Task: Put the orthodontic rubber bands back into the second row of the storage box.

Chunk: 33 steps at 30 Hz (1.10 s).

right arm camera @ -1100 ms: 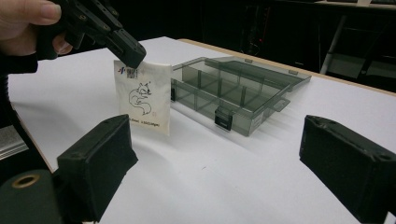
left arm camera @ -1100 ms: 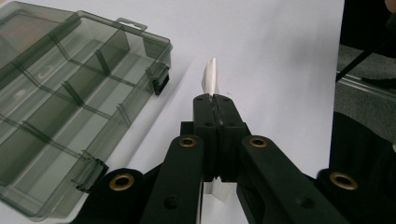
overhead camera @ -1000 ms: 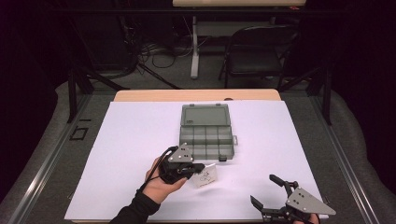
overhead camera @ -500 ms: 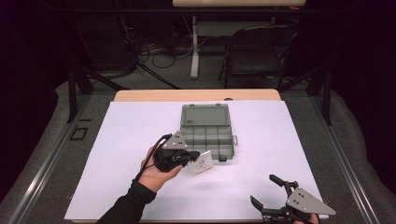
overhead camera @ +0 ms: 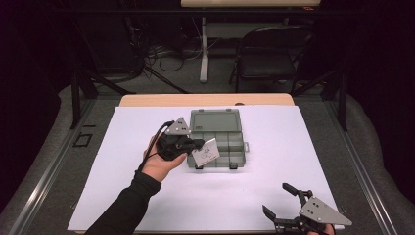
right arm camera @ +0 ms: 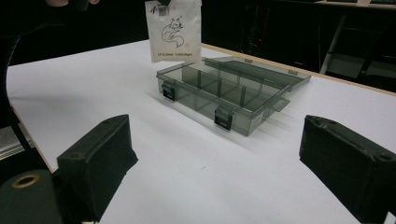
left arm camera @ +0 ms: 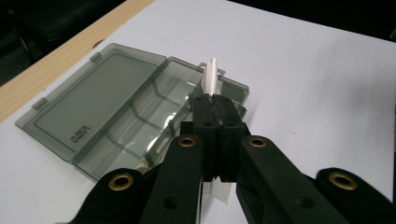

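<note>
In the left gripper view, the small white paper packet (left arm camera: 211, 77) stands edge-on in the closed black left tool (left arm camera: 215, 100), so its printed face is hidden and its lower part sits behind the jaws. In the right gripper view the packet's top edge is cut off and its small print is unreadable. In the high view, the right tool (overhead camera: 280, 202) is cropped at the bottom edge.

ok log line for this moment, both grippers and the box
left gripper: shut on white packet, above box front | right gripper: open, holding nothing | compartment box: lid open, on white sheet
</note>
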Tool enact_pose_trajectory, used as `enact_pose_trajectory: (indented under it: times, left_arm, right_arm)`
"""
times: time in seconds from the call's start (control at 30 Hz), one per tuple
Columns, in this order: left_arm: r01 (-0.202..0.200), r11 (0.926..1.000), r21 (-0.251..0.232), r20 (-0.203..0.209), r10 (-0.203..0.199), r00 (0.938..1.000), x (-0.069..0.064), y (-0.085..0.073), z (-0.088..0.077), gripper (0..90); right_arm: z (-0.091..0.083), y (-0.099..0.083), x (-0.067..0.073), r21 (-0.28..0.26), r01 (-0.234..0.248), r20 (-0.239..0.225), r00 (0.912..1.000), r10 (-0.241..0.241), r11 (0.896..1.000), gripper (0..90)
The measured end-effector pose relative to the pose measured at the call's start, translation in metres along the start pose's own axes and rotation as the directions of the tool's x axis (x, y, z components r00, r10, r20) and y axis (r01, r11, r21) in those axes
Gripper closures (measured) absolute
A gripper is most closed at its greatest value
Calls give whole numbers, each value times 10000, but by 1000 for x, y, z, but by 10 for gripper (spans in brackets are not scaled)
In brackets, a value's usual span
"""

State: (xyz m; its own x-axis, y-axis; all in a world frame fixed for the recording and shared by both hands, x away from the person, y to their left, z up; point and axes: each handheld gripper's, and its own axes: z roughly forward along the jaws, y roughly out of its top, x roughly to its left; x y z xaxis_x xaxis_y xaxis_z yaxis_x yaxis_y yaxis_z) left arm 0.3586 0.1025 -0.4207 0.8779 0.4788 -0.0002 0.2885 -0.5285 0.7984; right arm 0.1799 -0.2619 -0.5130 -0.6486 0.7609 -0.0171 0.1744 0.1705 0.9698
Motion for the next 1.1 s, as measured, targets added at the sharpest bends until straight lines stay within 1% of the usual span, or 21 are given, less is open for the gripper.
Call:
enact_pose_trajectory:
  times: [0.2,0.27,0.37,0.43,0.47,0.5,0.7,0.73,0.8,0.83,0.97,1.03,1.07,1.1]
  left_arm:
    - [107,9999,20,-133,-107,9999,12,8,-2,897]
    - [118,9999,47,-152,-117,9998,15,9,-1,897]
    - [122,9999,121,-149,-120,9998,18,12,1,897]
    - [95,9999,143,-148,-93,9998,20,13,3,897]
    - [96,9998,167,-146,-93,9999,21,14,4,897]
    - [113,9998,178,-120,-111,9999,22,15,6,897]
    - [84,9996,274,-72,-82,9999,26,17,13,897]
    - [73,9995,314,-20,-73,10000,27,18,16,897]
    - [65,9993,369,-17,-65,10000,28,18,18,896]
    - [24,9987,507,52,-26,10000,29,18,21,897]
    - [-12,9976,687,140,2,9999,32,16,29,897]
    - [68,9975,704,164,-79,9998,33,16,31,897]
    - [37,9971,762,181,-51,9998,33,16,32,897]
    - [43,9969,782,189,-58,9998,34,16,34,897]
  right_arm:
    - [0,0,-1,-24,-30,0,10000,30,10000,91]
    - [0,-1,-1,-68,-66,16,10000,66,10000,91]
    - [0,-1,-1,18,-90,22,10000,90,10000,91]
    - [1,-2,-2,-93,-175,63,9998,176,9998,91]
    - [0,-2,-3,23,-124,55,9999,124,9999,91]
    - [0,-2,-3,-44,-114,67,9999,114,9999,91]
    - [0,-2,-3,33,-113,12,9999,113,9999,91]
    - [0,-2,-3,55,-107,-23,9999,107,9999,91]
    - [1,-2,-3,63,-81,-26,10000,81,9999,91]
    - [1,-2,-3,61,-69,-22,10000,69,10000,91]
    - [1,-2,-3,-3,-154,31,9999,154,9999,91]
    - [1,-3,-4,-74,-211,26,9998,211,9998,91]
    - [1,-3,-4,-90,-211,43,9998,211,9997,91]
    - [1,-3,-4,-29,-207,21,9998,208,9998,91]
